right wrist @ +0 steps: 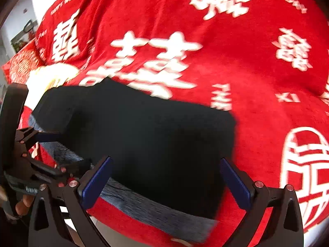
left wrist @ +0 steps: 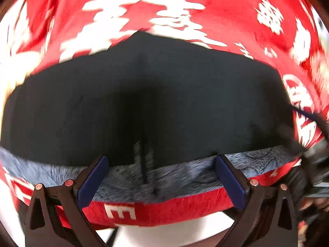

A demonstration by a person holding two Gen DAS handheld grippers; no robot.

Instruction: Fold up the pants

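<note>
Black pants [left wrist: 144, 94], folded, long axis along near edge of red blanket [left wrist: 216, 10]. Left hand-held gripper [left wrist: 162, 182] & right hand-held gripper [right wrist: 166, 183]: jaws apart, nothing held.

Open blanket [right wrist: 257, 65] beyond pants [right wrist: 144, 133]

Folded black pants [right wrist: 144, 135] on red blanket [right wrist: 246, 61]; right tool [right wrist: 166, 177] spread wide.
</note>
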